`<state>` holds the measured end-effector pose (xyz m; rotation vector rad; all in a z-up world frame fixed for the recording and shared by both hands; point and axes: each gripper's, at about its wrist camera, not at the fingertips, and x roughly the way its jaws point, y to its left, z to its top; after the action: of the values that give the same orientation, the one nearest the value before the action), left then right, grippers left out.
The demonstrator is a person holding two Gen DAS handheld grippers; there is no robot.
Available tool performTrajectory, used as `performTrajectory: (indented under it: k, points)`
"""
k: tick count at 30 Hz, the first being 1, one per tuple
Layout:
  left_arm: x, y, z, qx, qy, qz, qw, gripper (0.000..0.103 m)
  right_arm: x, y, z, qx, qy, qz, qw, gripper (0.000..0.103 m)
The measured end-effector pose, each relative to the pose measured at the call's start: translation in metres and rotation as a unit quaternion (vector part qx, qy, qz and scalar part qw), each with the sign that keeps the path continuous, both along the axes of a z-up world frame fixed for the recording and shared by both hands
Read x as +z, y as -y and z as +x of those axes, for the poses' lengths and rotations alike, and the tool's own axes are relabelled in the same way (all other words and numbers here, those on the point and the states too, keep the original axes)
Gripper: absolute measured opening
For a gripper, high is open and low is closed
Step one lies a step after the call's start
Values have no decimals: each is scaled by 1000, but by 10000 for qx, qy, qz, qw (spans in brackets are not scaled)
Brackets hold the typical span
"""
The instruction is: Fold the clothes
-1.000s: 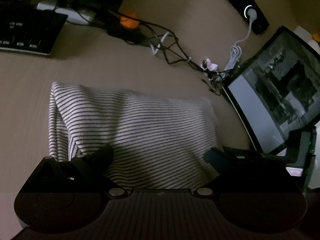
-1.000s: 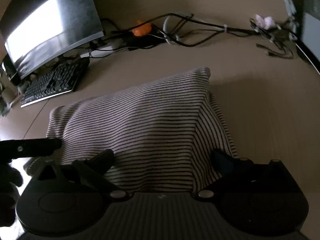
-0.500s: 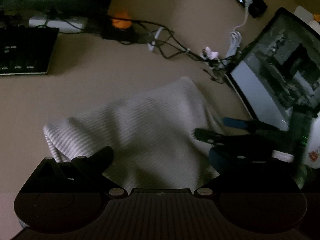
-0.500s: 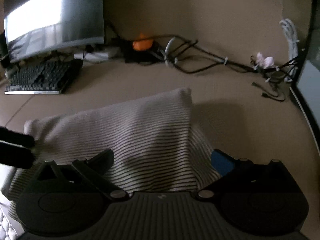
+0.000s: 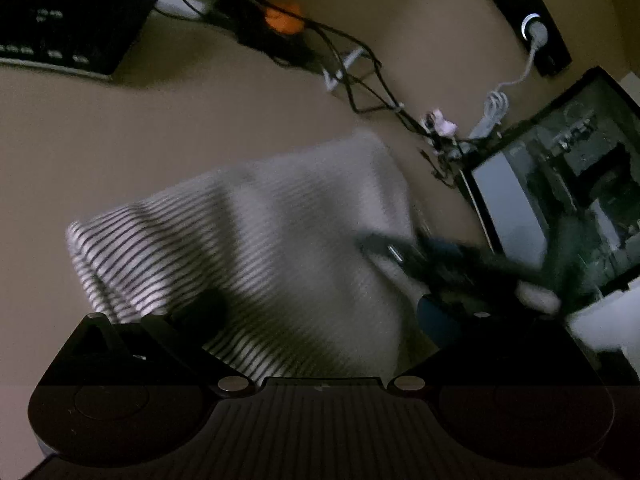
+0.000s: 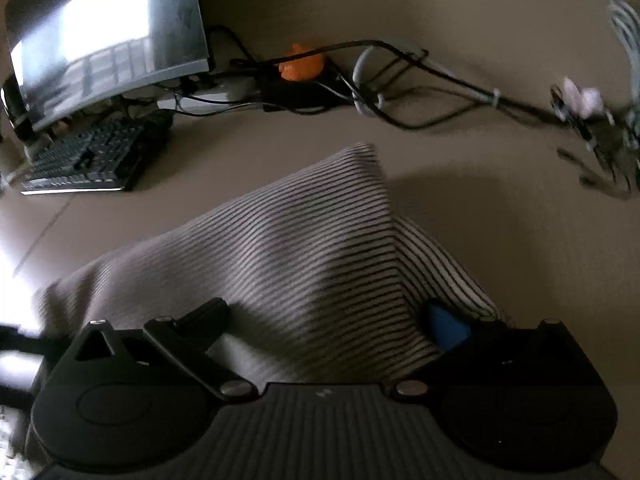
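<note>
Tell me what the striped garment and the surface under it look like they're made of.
The striped garment looks like a soft fine-ribbed knit, probably cotton jersey: matte, thin dark stripes on pale ground, draping in loose folds. The desk surface looks like smooth matte beige laminate or a mat; a faint seam line shows, but the dim light leaves it open.

The folded shirt [image 6: 304, 256] lies on the table [image 6: 500, 216], directly ahead of both grippers. In the right wrist view, a keyboard [image 6: 88, 156] sits far left under a monitor [image 6: 104, 40]; cables [image 6: 420, 96] run behind the shirt. In the left wrist view, another screen [image 5: 560, 200] stands right of it.
</note>
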<state>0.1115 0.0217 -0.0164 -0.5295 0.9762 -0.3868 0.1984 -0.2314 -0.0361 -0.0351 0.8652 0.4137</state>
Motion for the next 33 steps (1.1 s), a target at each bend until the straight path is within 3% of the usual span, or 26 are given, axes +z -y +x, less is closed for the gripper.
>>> performTrajectory:
  k: [5,10,13,16,22,29,31,33]
  points:
    - [21,-3,-10,-176,442,-32,9989,103,16,0,0,-38,65,47,10000,103]
    - [31,-21,-3,460,646,863,9931,103,31,4,-28,80,310,-27,9995,103]
    - [14,-26,9,575,377,686,9953,103,33,-2,-47,261,211,166,9993,103]
    - [0,-23,14,607,164,671,9958,103,20,-8,-59,406,-194,361,9983,103]
    - [-4,-21,5,635,33,488,9968,103,1,-19,-48,640,-121,-169,9977,103]
    - [4,-15,-18,446,42,179,9988,103,18,-7,-37,572,231,-204,9979,103]
    - [17,-20,-30,520,295,432,9973,103,28,0,-42,576,341,-175,9976,103]
    - [25,-22,-39,644,521,1057,9909,103,38,6,-47,581,452,-146,9972,103]
